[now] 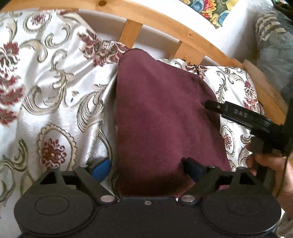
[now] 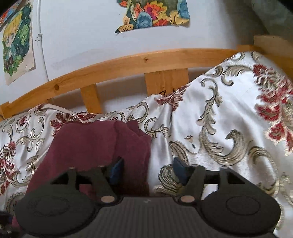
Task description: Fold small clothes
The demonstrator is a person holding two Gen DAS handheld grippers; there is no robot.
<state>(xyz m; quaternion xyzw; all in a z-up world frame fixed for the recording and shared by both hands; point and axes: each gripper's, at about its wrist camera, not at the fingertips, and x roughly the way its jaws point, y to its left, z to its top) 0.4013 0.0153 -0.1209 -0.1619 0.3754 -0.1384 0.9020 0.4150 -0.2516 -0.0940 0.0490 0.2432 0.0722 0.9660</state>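
White bedspread [image 1: 55, 76] with red and beige floral scrollwork covers the work surface; a pine bed rail [image 1: 164, 20] with slats runs behind it against a white wall.

Left wrist view: I see the maroon garment [image 1: 157, 117] lying folded on the bedspread, narrow end toward the rail, wide end under my camera. My left gripper [image 1: 148, 168] has its jaws spread wide. The left blue pad [image 1: 102, 169] sits on the bedspread just beside the garment's left edge; the right finger rests over the cloth's near right corner. Pads are not pinching anything that I can see. The right gripper [image 1: 238, 114] comes in from the right edge, tip over the garment's right side, with the person's hand [image 1: 265, 164] on its grip. From this angle I can't read its jaw gap.

Right wrist view: same garment [image 2: 98, 146], now at left of centre, bunched in a fold ridge at its far end. My right gripper [image 2: 146, 170] is open. Its left pad [image 2: 116, 171] is above the maroon cloth, its right pad [image 2: 180, 171] above the bedspread; the garment's right edge runs between them, not clamped. Two colourful drawings [image 2: 153, 14] hang on the wall above the rail.
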